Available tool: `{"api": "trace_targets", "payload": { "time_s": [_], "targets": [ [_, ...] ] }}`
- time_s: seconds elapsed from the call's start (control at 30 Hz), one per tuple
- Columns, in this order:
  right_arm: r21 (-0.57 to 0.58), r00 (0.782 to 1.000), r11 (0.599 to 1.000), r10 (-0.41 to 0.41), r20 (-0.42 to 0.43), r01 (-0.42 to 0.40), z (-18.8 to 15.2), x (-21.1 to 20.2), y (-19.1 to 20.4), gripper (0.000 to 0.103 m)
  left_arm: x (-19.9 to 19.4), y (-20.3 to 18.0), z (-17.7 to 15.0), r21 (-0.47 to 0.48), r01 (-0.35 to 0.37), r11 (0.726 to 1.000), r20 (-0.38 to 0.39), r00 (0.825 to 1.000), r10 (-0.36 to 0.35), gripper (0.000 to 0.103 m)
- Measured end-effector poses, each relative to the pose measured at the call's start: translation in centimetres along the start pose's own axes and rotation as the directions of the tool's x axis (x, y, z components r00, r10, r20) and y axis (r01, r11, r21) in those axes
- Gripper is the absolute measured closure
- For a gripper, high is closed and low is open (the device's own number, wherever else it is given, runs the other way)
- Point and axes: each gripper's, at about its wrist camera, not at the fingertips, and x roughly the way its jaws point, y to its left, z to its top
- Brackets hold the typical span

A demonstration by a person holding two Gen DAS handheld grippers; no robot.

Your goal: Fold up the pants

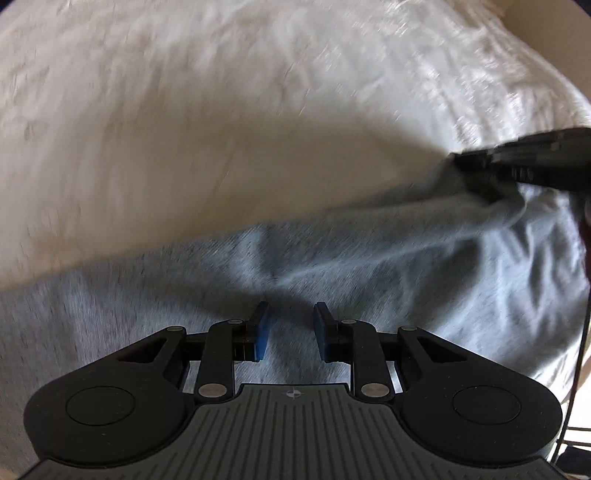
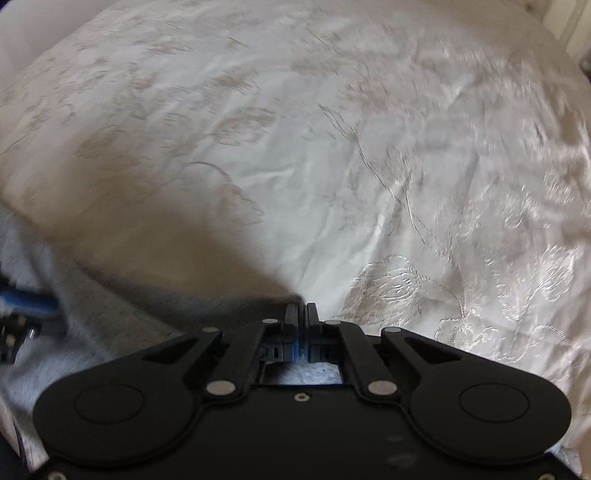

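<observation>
Light grey pants (image 1: 369, 280) lie bunched across the near part of a white bedspread. My left gripper (image 1: 290, 326) points down onto them. Its blue pads (image 1: 263, 336) stand a little apart with a raised fold of grey cloth between them, and creases run out from that spot. My right gripper (image 1: 476, 173) comes in from the right edge and pinches the far edge of the pants, which lifts into a ridge there. In the right wrist view my right gripper (image 2: 302, 308) is shut at the edge of the pants (image 2: 110, 314). The left gripper's blue pad (image 2: 29, 299) shows at far left.
The white bedspread (image 2: 332, 147) with shiny embroidered flowers stretches far ahead and to the right. Its edge and a pale wall show at the top right (image 1: 546, 22). A thin dark cable (image 1: 578, 350) hangs along the right edge.
</observation>
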Motion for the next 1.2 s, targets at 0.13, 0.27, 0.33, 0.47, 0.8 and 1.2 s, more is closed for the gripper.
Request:
{"api": "trace_targets", "payload": {
  "time_s": [0.13,0.27,0.33,0.47,0.8,1.2],
  "targets": [
    [0.114,1.0,0.993,-0.029,0.007,0.028,2.0,1.2,-2.2,0.101,0.1,-0.2,0.0,0.02,-0.011,1.0,-0.014,1.0,0.011,0.078],
    [0.213,0.992,0.977,-0.009,0.124,-0.017,1.9,-3.0,-4.7,0.099,-2.0,-1.4,0.7,0.047,0.006,0.999,0.036,0.999,-0.008,0.078],
    [0.195,0.988,0.981,-0.028,0.154,-0.002,0.9,-5.2,-4.7,0.099,-2.7,-2.2,1.1,0.07,0.033,0.997,0.064,0.997,-0.038,0.078],
    [0.187,0.987,0.982,-0.01,0.161,-0.02,-2.1,-8.0,-3.7,0.098,-2.5,-3.5,2.3,0.1,0.097,0.99,0.094,0.99,-0.107,0.078],
    [0.124,0.993,0.986,0.106,0.06,-0.113,-4.1,-4.7,1.3,0.094,1.3,-1.9,4.8,-0.118,0.064,0.991,0.027,0.998,-0.061,0.078],
    [0.22,0.998,0.974,0.042,0.036,-0.049,-0.3,0.6,-2.2,0.091,0.3,-0.9,-0.3,-0.029,0.08,0.996,-0.07,0.994,-0.082,0.078]
  ]
}}
